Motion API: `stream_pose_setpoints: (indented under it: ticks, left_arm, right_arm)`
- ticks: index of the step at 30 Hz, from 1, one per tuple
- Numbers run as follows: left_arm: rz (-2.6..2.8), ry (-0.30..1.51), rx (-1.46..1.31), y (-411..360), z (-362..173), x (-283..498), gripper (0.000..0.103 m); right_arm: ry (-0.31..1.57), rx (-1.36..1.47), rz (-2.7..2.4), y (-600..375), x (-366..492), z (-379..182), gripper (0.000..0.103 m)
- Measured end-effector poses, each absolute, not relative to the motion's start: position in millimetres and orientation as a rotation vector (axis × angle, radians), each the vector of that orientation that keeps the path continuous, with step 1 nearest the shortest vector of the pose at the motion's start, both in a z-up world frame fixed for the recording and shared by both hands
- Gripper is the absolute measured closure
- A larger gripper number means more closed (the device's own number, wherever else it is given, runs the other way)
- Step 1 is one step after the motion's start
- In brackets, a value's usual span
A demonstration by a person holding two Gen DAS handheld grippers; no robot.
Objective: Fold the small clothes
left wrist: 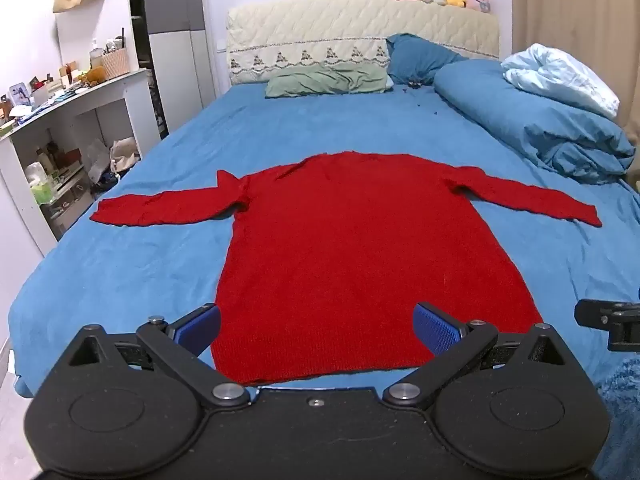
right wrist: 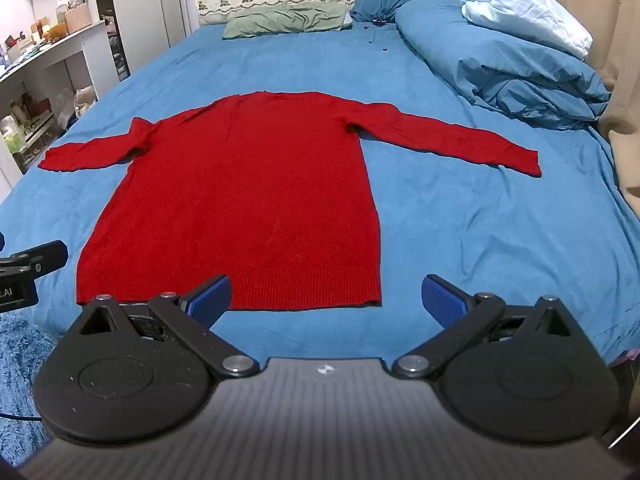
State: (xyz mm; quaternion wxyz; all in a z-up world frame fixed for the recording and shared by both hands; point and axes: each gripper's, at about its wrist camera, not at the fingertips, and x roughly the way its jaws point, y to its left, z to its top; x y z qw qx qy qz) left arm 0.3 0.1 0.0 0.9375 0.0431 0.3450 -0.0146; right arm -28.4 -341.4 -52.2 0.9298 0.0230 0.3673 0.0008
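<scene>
the red sweater [left wrist: 360,240] is lying flat on the bed [left wrist: 160,152], sleeves out. both the left gripper [left wrist: 316,330] and right gripper [right wrist: 326,300] are hovering wide open, holding nothing; pinching a sleeve cuff cleanly is probably best.

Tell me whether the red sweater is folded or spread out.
Spread out: the red sweater lies flat on the bed, both sleeves extended sideways, hem unfolded.
</scene>
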Motion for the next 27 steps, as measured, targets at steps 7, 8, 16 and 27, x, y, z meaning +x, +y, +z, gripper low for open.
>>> stream_pose_setpoints:
  ticks: [7,8,16,27]
  left_arm:
    - [-0.031,0.68,0.081,6,3,1,0.0]
    - [-0.028,0.678,0.082,4,3,1,0.0]
    - [-0.027,0.685,0.068,0,3,1,0.0]
    - [-0.036,0.672,0.069,3,3,-2,0.0]
  right_arm:
    - [0.748,0.051,0.005,-341,-29,-51,0.0]
    - [0.748,0.052,0.005,-341,-29,-51,0.0]
    - [0.749,0.054,0.006,-341,-29,-51,0.0]
    - [0.747,0.054,0.005,-341,-29,-50,0.0]
